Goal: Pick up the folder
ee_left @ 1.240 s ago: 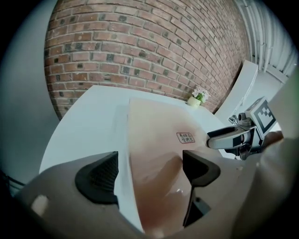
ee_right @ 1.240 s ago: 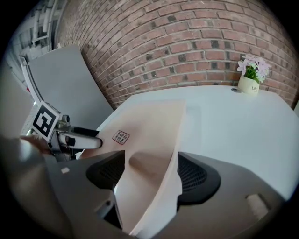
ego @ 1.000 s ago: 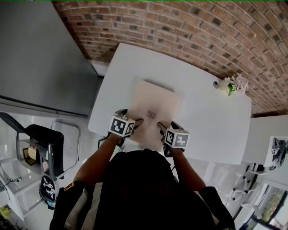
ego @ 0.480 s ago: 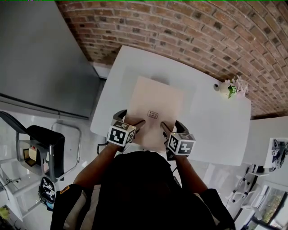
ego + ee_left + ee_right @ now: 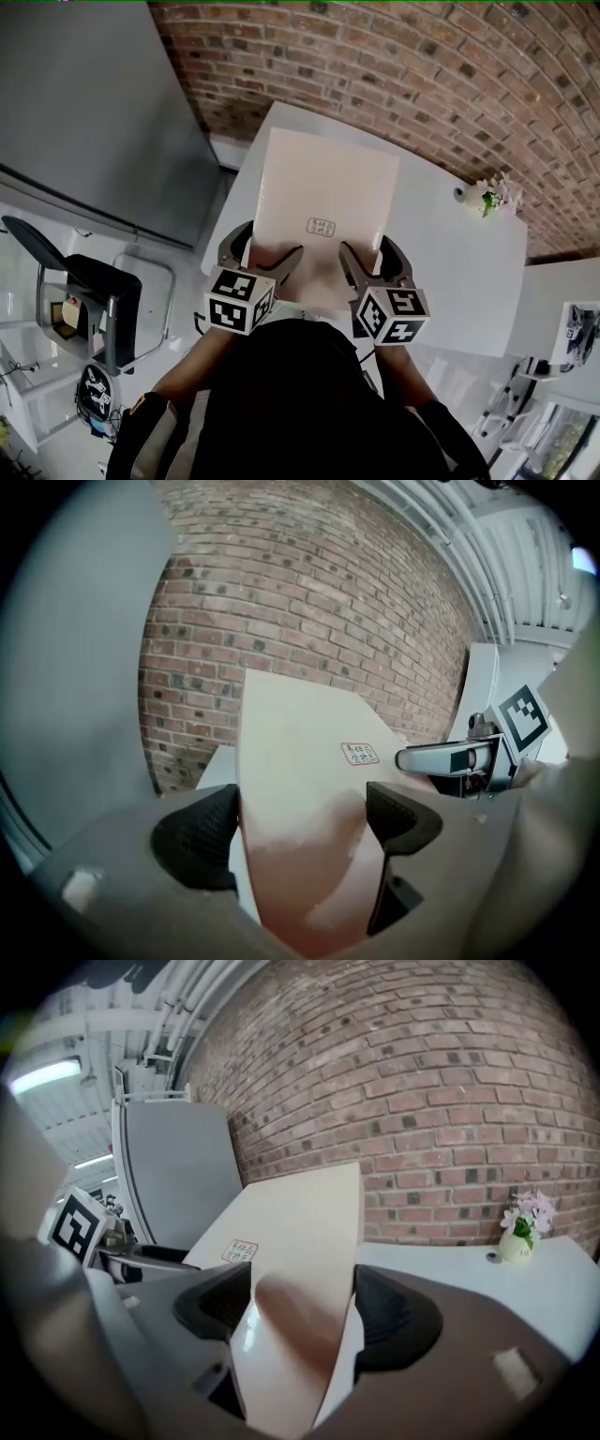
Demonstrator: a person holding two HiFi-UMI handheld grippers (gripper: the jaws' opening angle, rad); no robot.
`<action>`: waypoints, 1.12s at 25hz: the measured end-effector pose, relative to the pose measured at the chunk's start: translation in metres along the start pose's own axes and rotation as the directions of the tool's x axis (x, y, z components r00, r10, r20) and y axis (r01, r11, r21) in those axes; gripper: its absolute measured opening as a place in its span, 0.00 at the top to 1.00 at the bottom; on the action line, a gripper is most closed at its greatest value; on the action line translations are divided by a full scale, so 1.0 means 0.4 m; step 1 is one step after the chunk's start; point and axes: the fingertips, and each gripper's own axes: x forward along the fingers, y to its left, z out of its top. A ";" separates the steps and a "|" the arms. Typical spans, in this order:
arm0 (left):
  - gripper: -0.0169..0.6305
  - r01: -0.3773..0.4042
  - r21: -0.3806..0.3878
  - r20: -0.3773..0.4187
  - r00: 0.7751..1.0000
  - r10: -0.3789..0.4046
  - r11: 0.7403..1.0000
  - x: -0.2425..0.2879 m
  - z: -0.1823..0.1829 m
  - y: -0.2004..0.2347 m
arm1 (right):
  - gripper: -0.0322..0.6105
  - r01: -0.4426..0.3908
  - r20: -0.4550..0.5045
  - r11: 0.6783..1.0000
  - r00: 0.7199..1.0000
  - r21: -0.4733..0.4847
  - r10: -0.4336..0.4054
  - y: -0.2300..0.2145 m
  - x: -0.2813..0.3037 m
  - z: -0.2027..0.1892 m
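Observation:
The folder (image 5: 323, 202) is a flat beige sheet with a small printed label, lifted clear of the white table (image 5: 450, 281) and tilted up towards the brick wall. My left gripper (image 5: 265, 246) is shut on its near left edge, the board passing between the black pads (image 5: 202, 832). My right gripper (image 5: 367, 248) grips the near right edge; its jaws are opening slightly, with the folder (image 5: 300, 1232) slanting between them and touching both pads. Each gripper view shows the other gripper's marker cube across the folder (image 5: 300, 761).
A small vase of pink flowers (image 5: 487, 192) stands at the table's far right corner. A brick wall runs behind the table. A grey cabinet (image 5: 84, 103) fills the left, with a black chair (image 5: 94, 291) below it.
Both grippers have risen together with the folder, which was lying flat on the table and now hangs above it, larger in view and tipped up.

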 end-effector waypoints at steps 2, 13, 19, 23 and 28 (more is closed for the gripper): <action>0.32 -0.017 0.003 0.039 0.999 0.016 1.000 -0.042 0.029 0.005 | 0.41 -0.009 0.043 1.000 0.999 -0.026 0.010 0.035 -0.016 0.038; 0.32 -0.116 0.022 0.184 0.977 0.110 0.993 -0.218 0.100 0.031 | 0.41 -0.062 0.150 0.989 0.985 -0.133 0.082 0.179 -0.069 0.132; 0.32 -0.145 0.007 0.194 0.971 0.141 0.989 -0.252 0.092 0.048 | 0.42 -0.082 0.150 0.986 0.983 -0.142 0.103 0.213 -0.065 0.130; 0.32 -0.154 0.008 0.201 0.968 0.150 0.988 -0.265 0.091 0.052 | 0.42 -0.087 0.159 0.986 0.981 -0.143 0.110 0.224 -0.066 0.132; 0.32 -0.164 0.009 0.203 0.966 0.159 0.986 -0.273 0.091 0.055 | 0.43 -0.094 0.163 0.985 0.980 -0.142 0.117 0.231 -0.065 0.132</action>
